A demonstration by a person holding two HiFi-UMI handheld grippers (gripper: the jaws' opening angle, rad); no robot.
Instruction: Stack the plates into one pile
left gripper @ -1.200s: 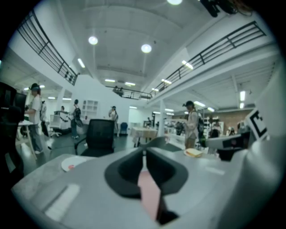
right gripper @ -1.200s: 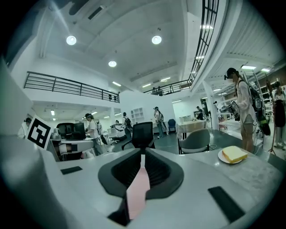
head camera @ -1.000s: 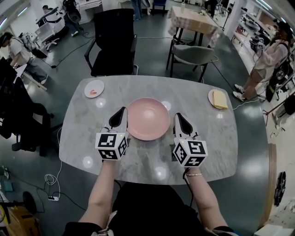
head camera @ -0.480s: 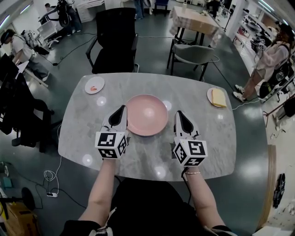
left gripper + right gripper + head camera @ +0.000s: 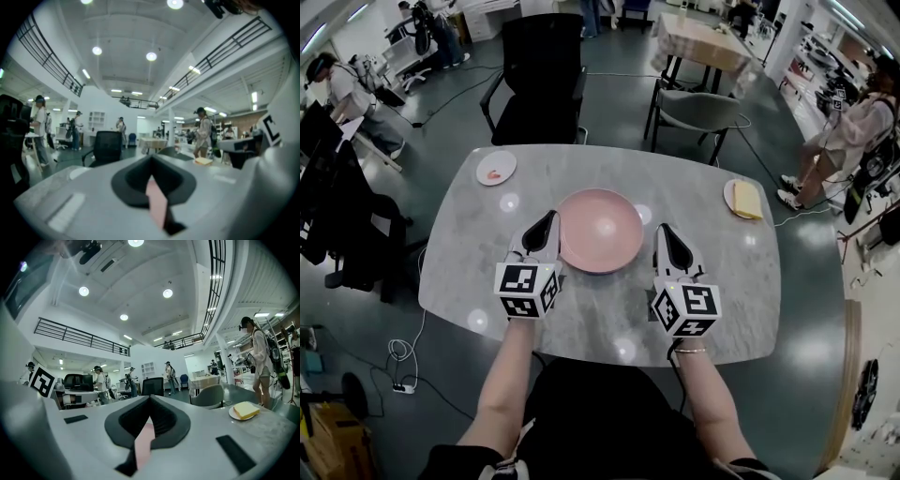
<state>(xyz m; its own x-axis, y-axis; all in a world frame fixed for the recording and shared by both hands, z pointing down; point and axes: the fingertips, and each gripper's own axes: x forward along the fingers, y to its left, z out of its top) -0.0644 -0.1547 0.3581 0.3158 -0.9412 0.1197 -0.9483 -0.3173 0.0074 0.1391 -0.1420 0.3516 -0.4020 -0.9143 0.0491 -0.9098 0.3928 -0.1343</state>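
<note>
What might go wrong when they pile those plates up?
1. The white plate on the right carries a yellow block, and the small plate at far left holds a pink scrap. Stacking on either would probably tilt the pile.
2. That right plate sits near the table edge, so a nudge might push it off.
3. The left gripper and right gripper are shut beside the pink plate. Closed fingers could shove it rather than grip.

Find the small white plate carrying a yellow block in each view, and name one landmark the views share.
Head view: the small white plate with the yellow block sits at the right end of the grey marble table.
Left gripper view: plate small, right of centre.
Right gripper view: plate lower right, close.
Shared landmark: the black office chair behind the table, visible in all three.
</note>
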